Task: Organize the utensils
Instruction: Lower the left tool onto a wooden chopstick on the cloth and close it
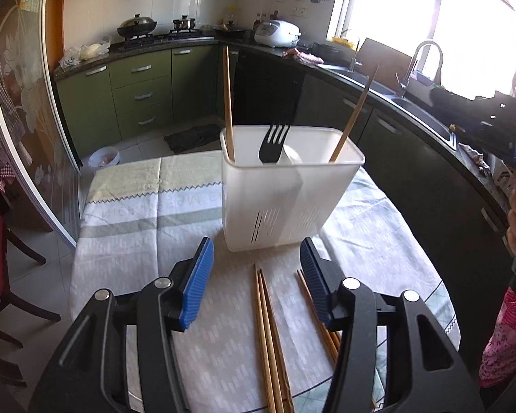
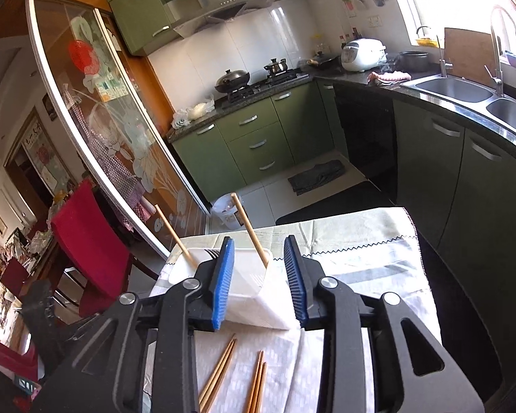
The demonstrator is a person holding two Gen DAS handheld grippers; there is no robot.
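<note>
The left hand-held gripper (image 1: 256,265) is hanging released, its blue pads apart with nothing between them, just above loose chopsticks (image 1: 266,337) lying on the cloth-covered desk (image 1: 137,213). The right hand-held gripper (image 2: 259,277) is likewise released and empty, its pads framing the white utensil holder (image 2: 254,296) beyond. Only the left wrist view is showing the holder's inside: a black fork (image 1: 274,143) and 2 chopsticks (image 1: 228,103) standing upright. Only the right wrist view is showing the double sink (image 2: 464,93) at far right.
</note>
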